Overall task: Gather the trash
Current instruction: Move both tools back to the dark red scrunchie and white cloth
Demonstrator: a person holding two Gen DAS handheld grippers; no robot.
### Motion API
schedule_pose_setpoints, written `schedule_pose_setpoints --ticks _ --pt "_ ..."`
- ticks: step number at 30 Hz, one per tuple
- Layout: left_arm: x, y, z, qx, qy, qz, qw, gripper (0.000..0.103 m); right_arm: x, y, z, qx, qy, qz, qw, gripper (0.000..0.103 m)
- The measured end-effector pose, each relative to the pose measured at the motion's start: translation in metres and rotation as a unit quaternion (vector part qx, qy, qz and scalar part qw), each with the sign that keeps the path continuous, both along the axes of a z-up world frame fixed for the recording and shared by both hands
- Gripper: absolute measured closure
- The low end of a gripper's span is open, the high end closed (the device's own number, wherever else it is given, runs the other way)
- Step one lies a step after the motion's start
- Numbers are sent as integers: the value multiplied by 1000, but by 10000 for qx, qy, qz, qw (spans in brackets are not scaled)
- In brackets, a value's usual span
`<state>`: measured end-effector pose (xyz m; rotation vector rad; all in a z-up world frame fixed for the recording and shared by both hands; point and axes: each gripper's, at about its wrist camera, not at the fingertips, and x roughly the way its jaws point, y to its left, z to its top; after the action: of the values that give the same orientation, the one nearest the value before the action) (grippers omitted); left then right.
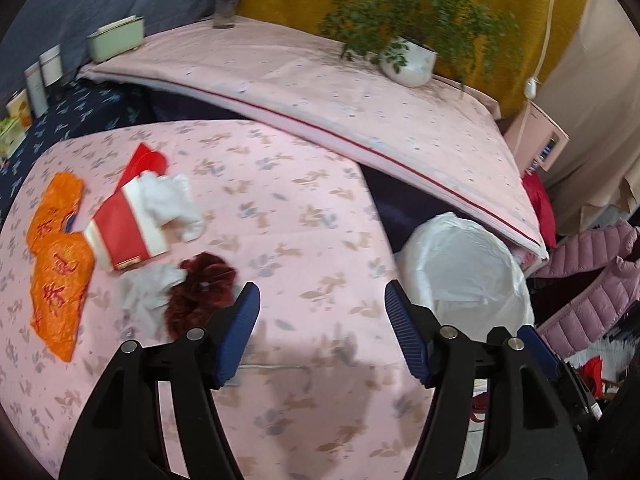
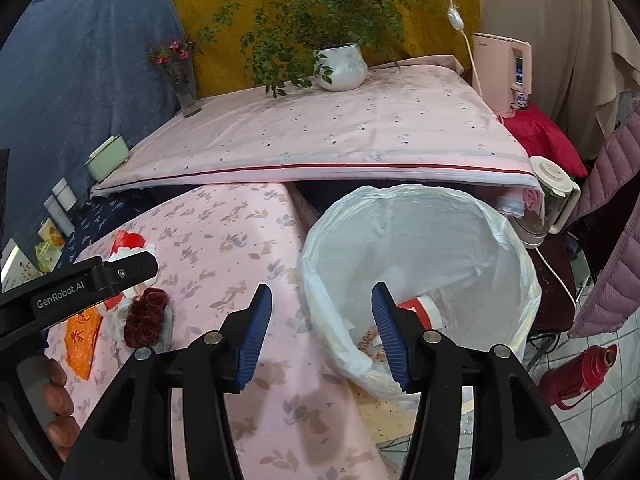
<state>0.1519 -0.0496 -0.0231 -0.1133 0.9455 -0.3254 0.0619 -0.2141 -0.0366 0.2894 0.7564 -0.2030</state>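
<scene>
At bottom centre of the left wrist view my left tongs (image 1: 322, 300) are spread wide, blue pads holding nothing, hovering over the pink floral tabletop (image 1: 280, 208). Right tongs (image 2: 322, 304) also wide apart and empty, bottom centre of the right wrist view, straddling the near rim of the white bin bag (image 2: 420, 240); right pad overlaps the bag's opening, left pad sits over the cloth.

Room: second pink-covered surface (image 2: 360, 132) higher up behind, potted plant (image 2: 340, 66) and a flower vase (image 2: 186, 88) on it, mustard and blue drapes behind. Red thermos (image 2: 580, 372) on tile floor, lower right.

Trash on the tabletop, left side of the left wrist view: orange wrapper (image 1: 58, 264) far left, red-and-white carton (image 1: 124, 232) beside it with white tissue (image 1: 172, 204) against its upper right, another crumpled tissue (image 1: 146, 292) below, dark red scrunchie-like bundle (image 1: 200, 288) just left of my left pad, near but can't tell if touching. Bin bag sits right of the tabletop edge; a red-and-white item (image 2: 424, 310) lies inside near the right pad.
</scene>
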Motion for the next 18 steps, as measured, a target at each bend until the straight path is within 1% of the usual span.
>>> schedule_pose_setpoints --ticks 2,3,11,16,18 --pt "1 18 -4 27 33 177 9998 35 4 13 0 9 22 136 9999 52" --pt "2 28 -6 41 36 285 9996 34 5 19 -1 7 35 198 9998 52" --pt "9 98 -26 86 229 944 9952 33 24 70 -11 89 188 692 9974 51" --pt "15 130 -41 162 401 1255 9911 28 37 101 -20 130 298 988 9946 51" --pt "18 139 -47 165 476 1362 9894 22 43 113 -24 136 338 1087 9934 51"
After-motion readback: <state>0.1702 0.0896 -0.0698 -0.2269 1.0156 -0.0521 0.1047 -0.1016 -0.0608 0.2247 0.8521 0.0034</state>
